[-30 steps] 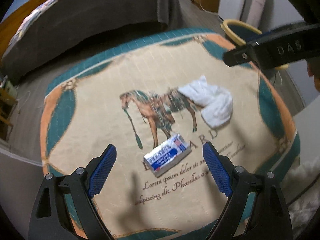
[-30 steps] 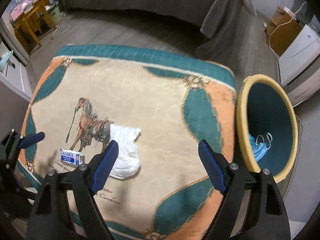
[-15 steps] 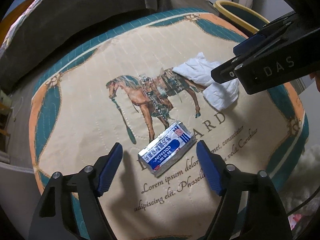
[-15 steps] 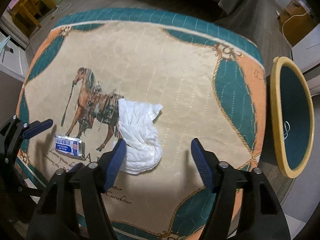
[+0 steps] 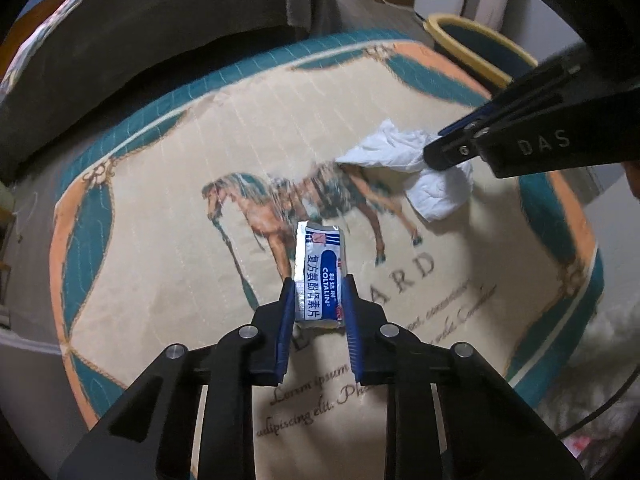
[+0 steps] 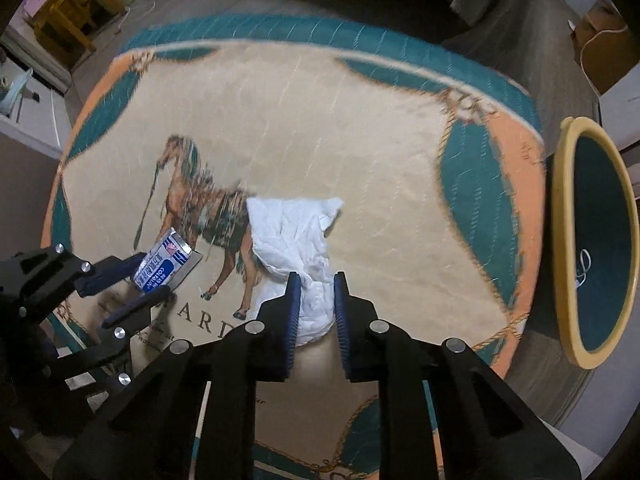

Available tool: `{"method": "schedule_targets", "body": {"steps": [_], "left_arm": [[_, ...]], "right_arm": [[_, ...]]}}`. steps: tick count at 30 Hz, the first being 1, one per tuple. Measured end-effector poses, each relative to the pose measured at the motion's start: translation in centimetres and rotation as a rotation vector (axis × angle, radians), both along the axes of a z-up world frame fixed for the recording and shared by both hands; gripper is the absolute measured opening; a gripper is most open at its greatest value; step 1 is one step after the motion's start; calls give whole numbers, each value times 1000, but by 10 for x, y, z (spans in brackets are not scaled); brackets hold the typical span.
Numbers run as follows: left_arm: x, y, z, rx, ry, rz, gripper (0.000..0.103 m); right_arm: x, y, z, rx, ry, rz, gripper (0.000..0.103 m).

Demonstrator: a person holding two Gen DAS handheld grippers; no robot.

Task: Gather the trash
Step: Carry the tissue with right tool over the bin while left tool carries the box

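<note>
Wide bare stretch of horse-print cloth [image 6: 340, 128] beyond both grippers, open for passage. Right edge: yellow-rimmed bin [image 6: 592, 240] just beside cloth, mouth unobstructed. Far side: grey-draped bed [image 5: 160, 20] blocks.

Two grippers over a horse-printed quilted tabletop [image 6: 360, 128], each closed on a piece of trash.

The left gripper [image 5: 318, 304] clamps the blue-and-white foil medicine sachet [image 5: 320, 276] near the tabletop's front edge, before the horse print. To its right, the right gripper [image 6: 314, 304] pinches the near end of the crumpled white tissue [image 6: 292, 232], which lies on the tabletop just right of the horse. The yellow-rimmed teal bin [image 6: 564, 240] stands beside the tabletop's right edge. A grey-covered bed [image 5: 160, 28] lies behind the tabletop.
</note>
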State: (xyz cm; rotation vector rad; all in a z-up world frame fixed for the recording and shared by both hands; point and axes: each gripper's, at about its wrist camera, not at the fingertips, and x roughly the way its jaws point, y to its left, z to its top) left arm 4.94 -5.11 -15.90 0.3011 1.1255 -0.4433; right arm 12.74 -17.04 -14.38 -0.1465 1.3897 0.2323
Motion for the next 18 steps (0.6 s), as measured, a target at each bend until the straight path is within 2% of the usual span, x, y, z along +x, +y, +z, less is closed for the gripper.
{"method": "schedule_targets", "body": {"steps": [7, 12, 18], "left_arm": [[14, 0, 23, -60, -45, 52, 24], [18, -11, 46, -76, -96, 52, 24], [24, -30, 64, -93, -140, 44, 24]], "right_arm": [[3, -38, 37, 23, -97, -45, 15], [4, -62, 76, 44, -195, -76, 15], [9, -84, 106, 26, -285, -99, 15]]}}
